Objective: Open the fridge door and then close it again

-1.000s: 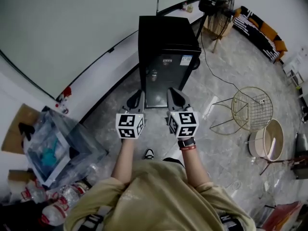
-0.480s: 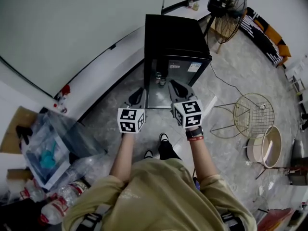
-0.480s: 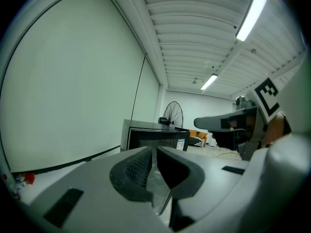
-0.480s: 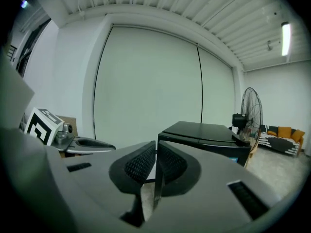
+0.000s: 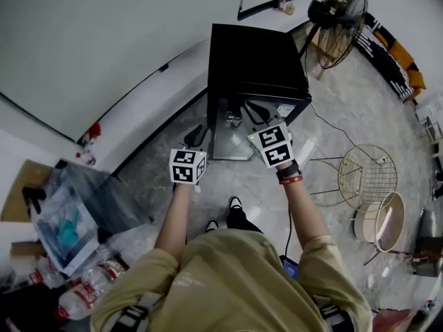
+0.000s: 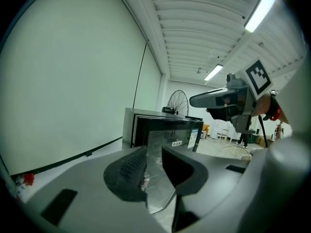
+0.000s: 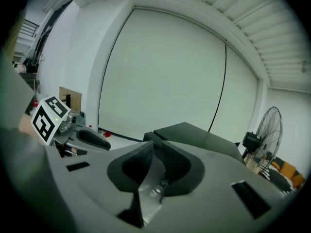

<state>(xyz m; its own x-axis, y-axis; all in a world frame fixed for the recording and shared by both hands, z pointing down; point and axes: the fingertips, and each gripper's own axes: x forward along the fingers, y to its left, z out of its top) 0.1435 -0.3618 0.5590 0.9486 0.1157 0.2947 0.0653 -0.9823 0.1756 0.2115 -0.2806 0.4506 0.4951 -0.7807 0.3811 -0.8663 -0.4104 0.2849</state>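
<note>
Since a second ago, the left claw (image 5: 195,135) has dropped lower and moved towards the bottom left corner of the fridge (image 5: 252,57). Its jaws have just been opening and now stand narrowly apart with nothing between them. The fridge sits nearer to the person than before, against the wall (image 5: 104,40), with its shiny door (image 5: 232,130) looking closed. The right claw (image 5: 255,113) has rolled and pushed further ahead, up to the top of the door. Its jaws have also just been opening to a slim gap and grip nothing.

Clear bags (image 5: 76,209) and bottles (image 5: 83,292) crowd the grey marbled floor (image 5: 228,178) at the left. Right of the fridge are a fan (image 5: 342,12), a trailing cable (image 5: 325,120), a wire chair (image 5: 363,175) and a pale tub (image 5: 381,220).
</note>
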